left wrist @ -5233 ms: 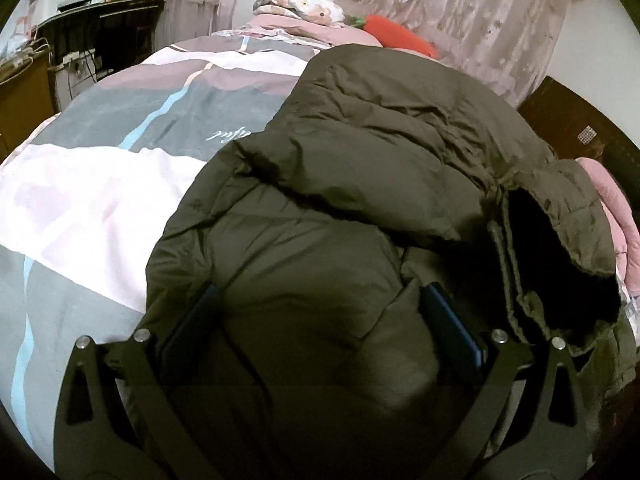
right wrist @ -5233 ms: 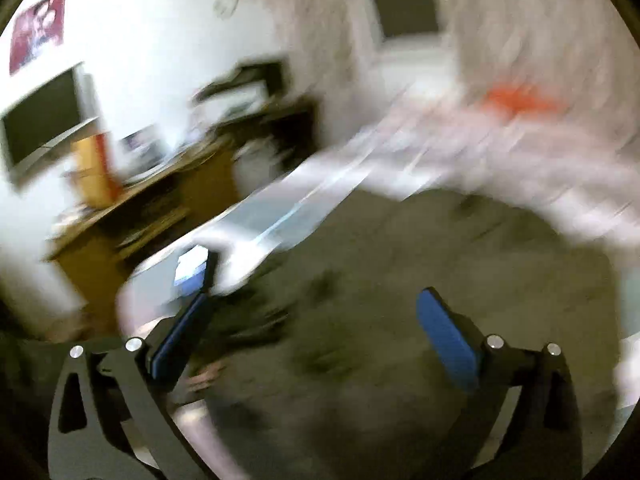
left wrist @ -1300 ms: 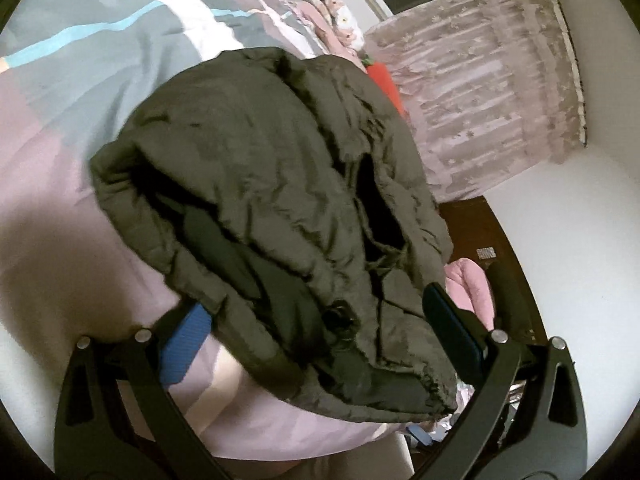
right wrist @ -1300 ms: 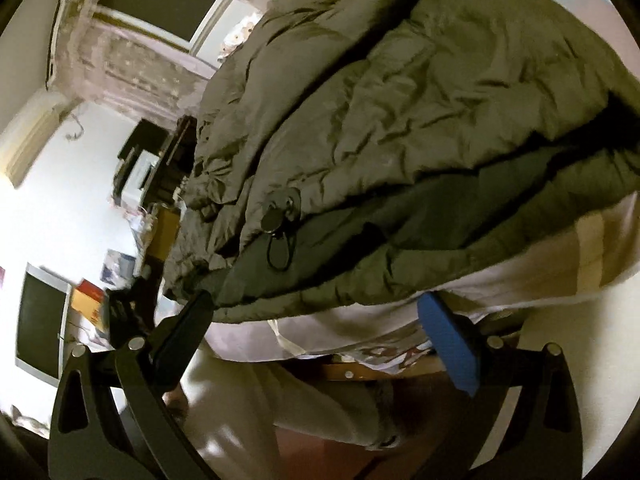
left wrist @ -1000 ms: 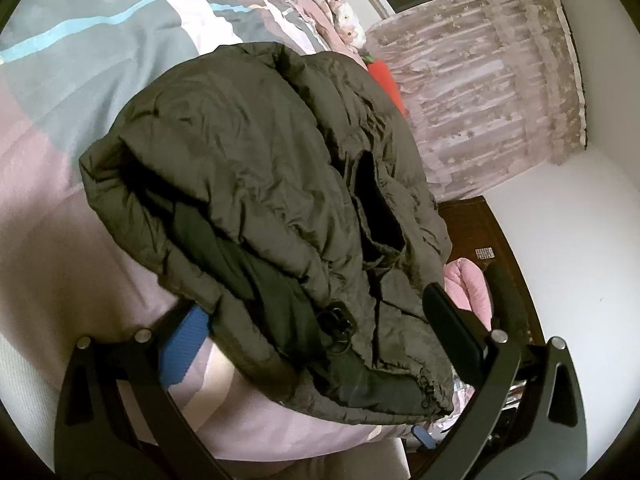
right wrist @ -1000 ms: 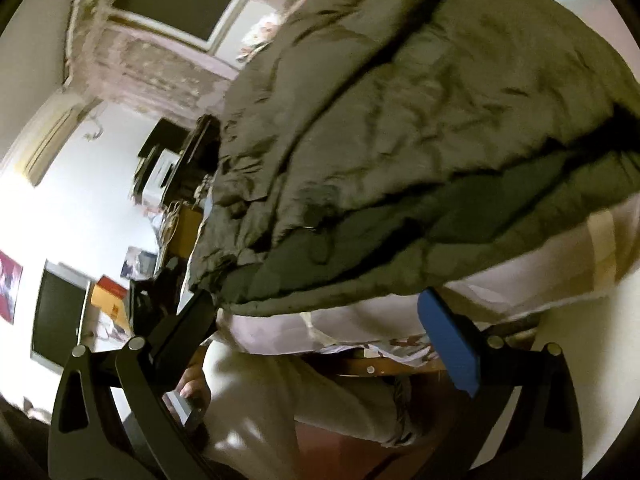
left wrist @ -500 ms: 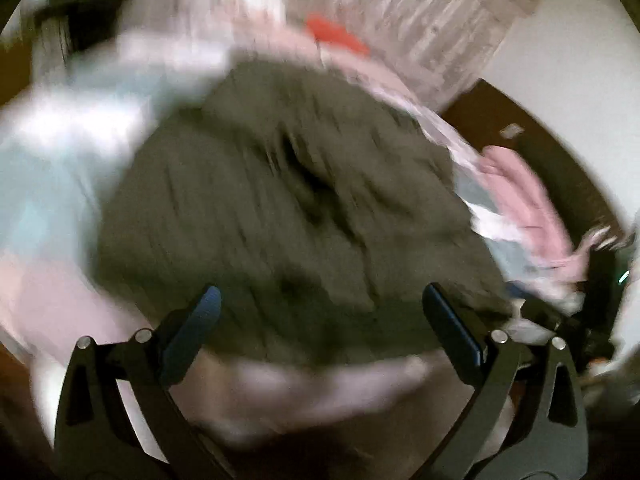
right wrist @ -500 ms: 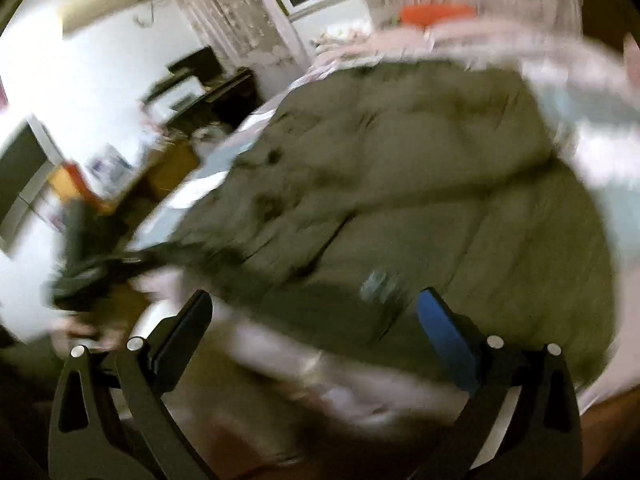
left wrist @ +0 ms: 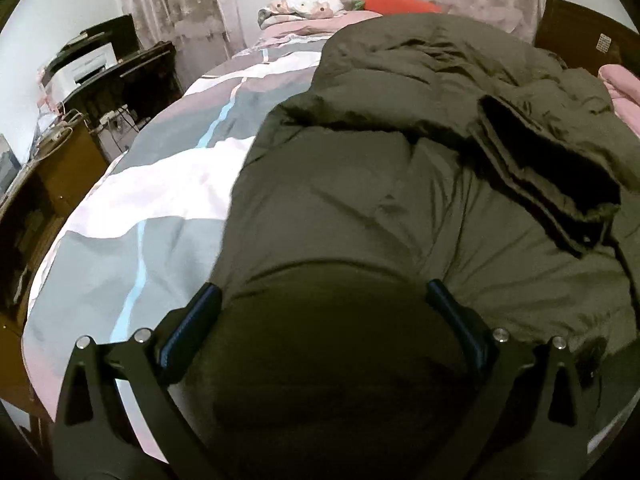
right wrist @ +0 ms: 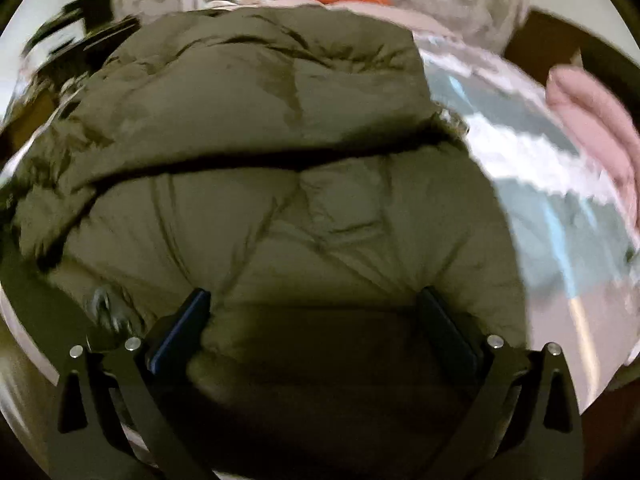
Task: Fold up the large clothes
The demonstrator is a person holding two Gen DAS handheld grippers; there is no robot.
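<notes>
Both grippers, left (left wrist: 320, 308) & right (right wrist: 316, 308), fingers apart w/ puffy olive down jacket (left wrist: 400, 208) bulging between: prob springs unfolded if released.

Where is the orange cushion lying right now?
In the left wrist view, the orange cushion lies at the bed's far end, beyond the olive jacket, beside the floral pillow.
</notes>
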